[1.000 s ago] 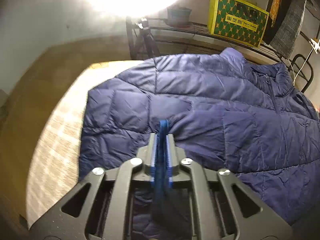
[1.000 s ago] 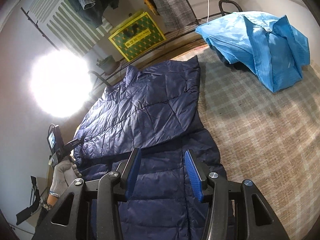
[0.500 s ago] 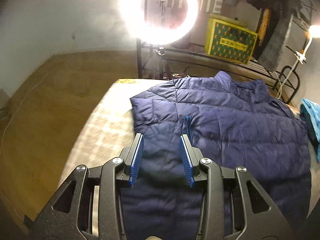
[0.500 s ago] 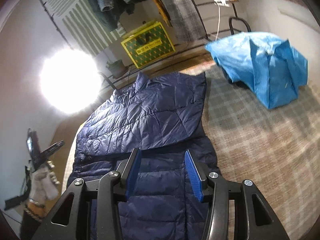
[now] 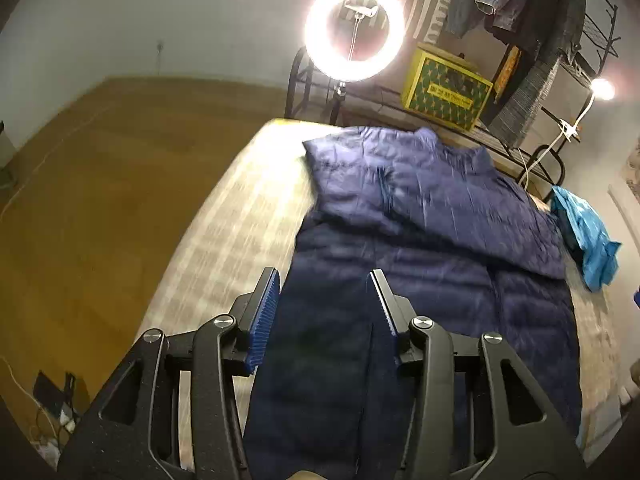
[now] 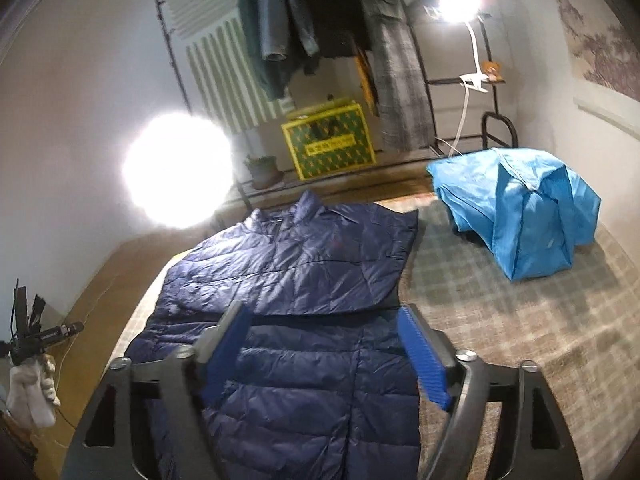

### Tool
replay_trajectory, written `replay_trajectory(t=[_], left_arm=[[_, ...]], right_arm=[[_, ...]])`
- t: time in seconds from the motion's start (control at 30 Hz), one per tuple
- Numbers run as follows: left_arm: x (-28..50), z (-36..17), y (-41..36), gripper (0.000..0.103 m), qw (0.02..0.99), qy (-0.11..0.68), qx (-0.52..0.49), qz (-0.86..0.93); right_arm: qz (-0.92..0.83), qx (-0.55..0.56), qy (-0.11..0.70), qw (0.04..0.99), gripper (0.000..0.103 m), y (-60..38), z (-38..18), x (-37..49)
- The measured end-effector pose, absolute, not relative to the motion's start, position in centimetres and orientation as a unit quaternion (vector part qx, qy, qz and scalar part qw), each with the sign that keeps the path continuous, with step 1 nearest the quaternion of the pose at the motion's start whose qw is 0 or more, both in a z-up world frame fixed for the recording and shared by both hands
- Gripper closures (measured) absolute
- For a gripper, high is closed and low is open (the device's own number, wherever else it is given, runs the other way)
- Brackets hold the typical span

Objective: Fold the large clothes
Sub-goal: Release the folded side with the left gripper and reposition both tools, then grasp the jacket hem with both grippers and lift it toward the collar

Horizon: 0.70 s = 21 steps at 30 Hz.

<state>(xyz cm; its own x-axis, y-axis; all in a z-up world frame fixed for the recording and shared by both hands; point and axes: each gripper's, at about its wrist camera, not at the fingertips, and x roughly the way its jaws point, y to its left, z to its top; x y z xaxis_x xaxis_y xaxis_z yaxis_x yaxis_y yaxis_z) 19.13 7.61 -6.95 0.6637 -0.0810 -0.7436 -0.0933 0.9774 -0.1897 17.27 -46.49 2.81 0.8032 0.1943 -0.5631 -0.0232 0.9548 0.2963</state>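
Note:
A navy quilted down jacket [image 5: 432, 240] lies flat on the checked bed cover, both sleeves folded in across its chest. It also shows in the right wrist view [image 6: 304, 272]. My left gripper [image 5: 324, 300] is open and empty, held above the jacket's lower hem on the left side. My right gripper [image 6: 324, 336] is open and empty, held above the jacket's lower half near its right edge. The gloved hand with the left gripper [image 6: 30, 364] shows at the far left of the right wrist view.
A crumpled light-blue garment [image 6: 516, 216] lies on the bed cover [image 6: 500, 320] right of the jacket, also in the left wrist view [image 5: 588, 236]. A ring light [image 5: 354, 30], a yellow-green box [image 5: 446, 88] and a clothes rack [image 6: 320, 20] stand behind. Wooden floor [image 5: 100, 200] lies left.
My left gripper let go of the sleeve cuff, opened and pulled back and up from the jacket. My right gripper also lifted and stayed open.

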Motion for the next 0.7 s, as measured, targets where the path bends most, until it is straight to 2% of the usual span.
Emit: replay_trajectory(t=[0.07, 0.1, 0.17, 0.4, 0.5, 0.6, 0.7], left_arm=[[17.0, -7.4, 8.4, 0.051, 0.903, 0.415, -0.117, 0.0], [15.7, -7.9, 8.9, 0.046, 0.9, 0.418, -0.125, -0.002], [13.7, -8.9, 9.5, 0.046, 0.892, 0.43, -0.139, -0.006], [8.1, -13.2, 12.1, 0.046, 0.854, 0.479, -0.202, -0.025], [6.8, -15.5, 13.1, 0.046, 0.828, 0.501, -0.247, -0.036], [5.5, -17.6, 13.1, 0.046, 0.81, 0.522, -0.266, -0.043], [4.4, -19.7, 13.2, 0.046, 0.792, 0.541, -0.28, -0.047]], right_arm=[[0.061, 0.121, 0.295, 0.946, 0.014, -46.0, 2.7, 16.1], [0.062, 0.113, 0.293, 0.947, 0.009, -45.9, 2.6, 15.7], [0.069, 0.087, 0.294, 0.949, 0.0, -45.5, 2.1, 14.5], [0.087, 0.043, 0.341, 0.935, 0.0, -45.7, 0.1, 10.1], [0.096, 0.078, 0.374, 0.919, 0.001, -47.0, -1.2, 8.1], [0.102, 0.108, 0.408, 0.901, 0.007, -48.7, -3.6, 5.9], [0.098, 0.133, 0.443, 0.881, 0.009, -50.1, -6.6, 3.4]])
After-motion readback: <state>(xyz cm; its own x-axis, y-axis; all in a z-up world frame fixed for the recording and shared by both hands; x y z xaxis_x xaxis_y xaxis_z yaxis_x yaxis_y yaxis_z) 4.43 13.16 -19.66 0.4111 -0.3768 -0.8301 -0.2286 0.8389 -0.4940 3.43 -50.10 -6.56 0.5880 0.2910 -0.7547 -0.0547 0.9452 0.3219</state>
